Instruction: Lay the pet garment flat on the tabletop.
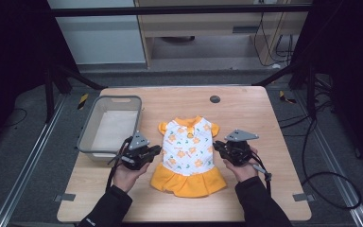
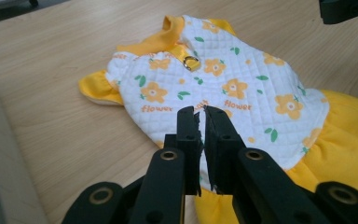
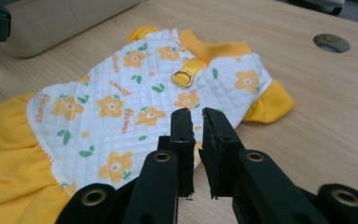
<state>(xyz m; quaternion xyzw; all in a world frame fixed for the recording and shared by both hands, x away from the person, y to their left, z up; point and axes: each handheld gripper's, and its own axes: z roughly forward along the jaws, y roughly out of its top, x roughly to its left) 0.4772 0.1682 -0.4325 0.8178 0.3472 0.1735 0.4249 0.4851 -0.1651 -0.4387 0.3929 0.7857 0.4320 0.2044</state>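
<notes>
A: Nearest the camera: left gripper hovering at one flank of the small dress, right gripper at the other. Jaws of the left pressed almost together, pinching nothing; jaws of the right standing a slit apart, likewise empty.

B: Dress lying flat near the middle of the worktop, yellow skirt toward the person, collar away; metal ring facing up.

A: Step in hand, judging by the pose: approaching the two side edges of the white quilted bodice, probably for a fold or a lift.

B: Advisable: spreading both jaws before descending, biting the cloth at matching heights just above the skirt seam, catching both layers, lifting evenly to avoid skewing.

A: Farther left: grey basket, just beside the left gripper, possibly the destination.

B: Farthest: round cable hole in the worktop, well apart from the dress.
</notes>
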